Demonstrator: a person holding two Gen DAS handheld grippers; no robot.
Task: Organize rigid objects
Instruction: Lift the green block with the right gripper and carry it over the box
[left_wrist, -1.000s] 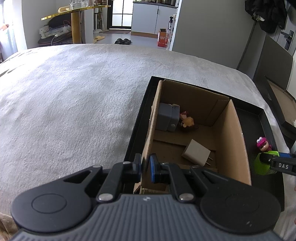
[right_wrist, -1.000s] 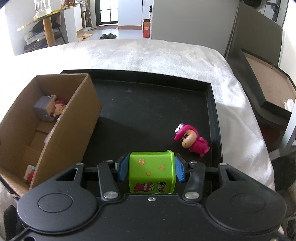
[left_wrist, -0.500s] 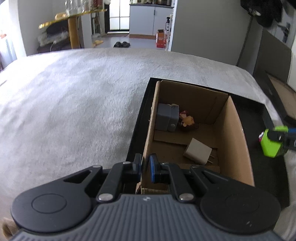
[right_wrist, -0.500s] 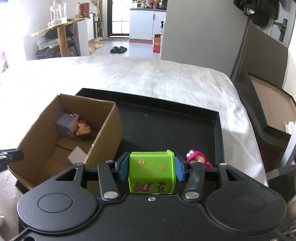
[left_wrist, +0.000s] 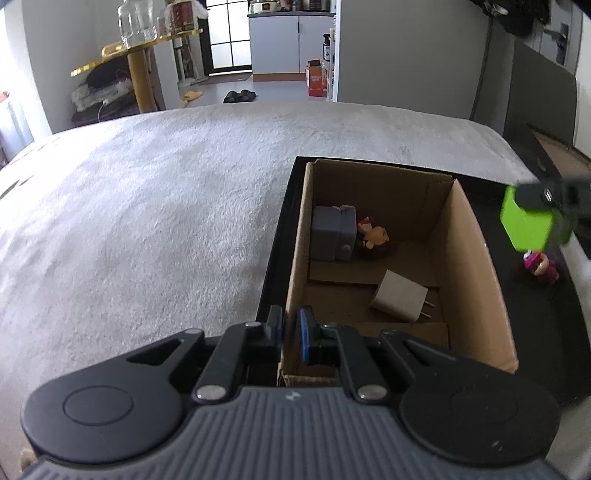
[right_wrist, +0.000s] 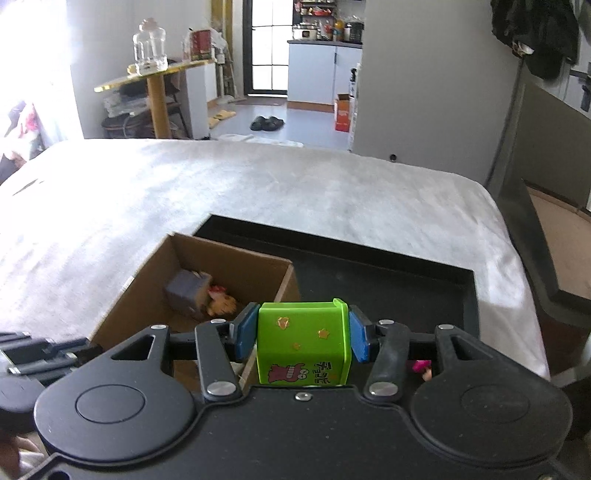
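Green box (right_wrist: 303, 341), gold stars, cartoon print.

Cardboard box (left_wrist: 476, 280) sits in left part of tray (left_wrist: 554, 332), tray on blanket-covered surface (left_wrist: 147, 221). In box: block (left_wrist: 332, 232) at far end, doll (left_wrist: 373, 236) touching its right; charger plug (left_wrist: 400, 300) nearer. Toy figure (left_wrist: 539, 263) on tray, right of box.
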